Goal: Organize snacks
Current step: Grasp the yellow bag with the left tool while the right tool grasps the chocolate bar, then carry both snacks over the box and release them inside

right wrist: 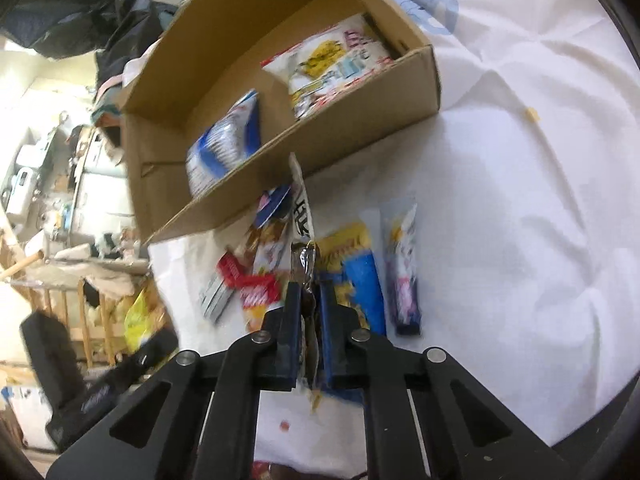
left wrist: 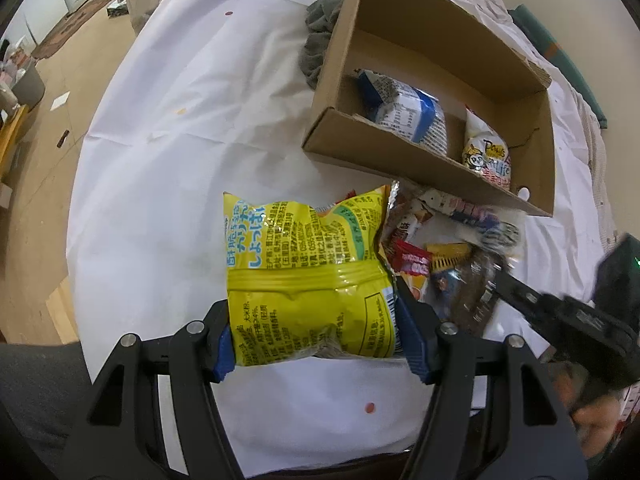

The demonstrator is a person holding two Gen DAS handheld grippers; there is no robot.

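Observation:
My left gripper (left wrist: 316,320) is shut on a puffy yellow snack bag (left wrist: 304,264), with a blue pad pressed on each side of it. Right of the bag lies a pile of small snacks (left wrist: 436,252) in front of the cardboard box (left wrist: 380,156). The box holds a blue-and-white packet (left wrist: 412,116) and a white cartoon packet (left wrist: 486,152) on either side of a divider. My right gripper (right wrist: 308,292) is shut on a thin brown-and-silver wrapper (right wrist: 306,256), lifted over the pile. It shows in the left wrist view as right gripper (left wrist: 500,284).
A blue-and-yellow packet (right wrist: 360,276), a purple-and-white stick packet (right wrist: 404,268) and red packets (right wrist: 252,280) lie on the white sheet (right wrist: 520,200). A grey cloth (left wrist: 320,40) is bunched behind the box. The sheet's edge drops to the floor (left wrist: 40,160) at left.

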